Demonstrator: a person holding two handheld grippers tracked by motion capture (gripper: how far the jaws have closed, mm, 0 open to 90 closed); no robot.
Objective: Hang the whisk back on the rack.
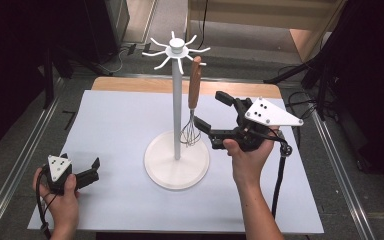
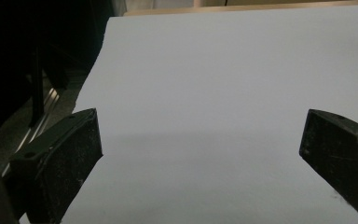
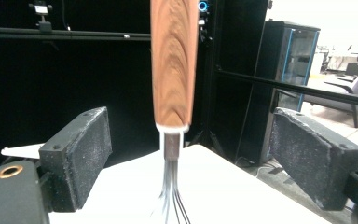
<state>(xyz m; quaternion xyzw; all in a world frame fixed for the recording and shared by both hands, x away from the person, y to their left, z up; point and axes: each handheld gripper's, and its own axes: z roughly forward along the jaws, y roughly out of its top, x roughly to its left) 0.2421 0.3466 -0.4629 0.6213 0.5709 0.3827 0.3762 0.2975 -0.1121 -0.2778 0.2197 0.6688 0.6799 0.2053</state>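
Observation:
A white rack [image 1: 177, 100] with a round base and hook arms on top stands mid-table. A whisk [image 1: 194, 95] with a wooden handle hangs from one hook, wires down. In the right gripper view the whisk handle [image 3: 173, 65] hangs between and beyond the two jaws, touching neither. My right gripper [image 1: 216, 112] is open just right of the whisk, its jaws pointing at it. My left gripper [image 1: 94, 170] rests low at the table's front left, open with nothing between its jaws, and its own view looks across bare white table [image 2: 223, 84].
The white table sheet [image 1: 115, 125] covers most of the surface, with a wooden edge [image 1: 130, 85] at the back. Metal rails [image 1: 25, 155] run along both sides. Dark stands and cables lie on the floor beyond the table.

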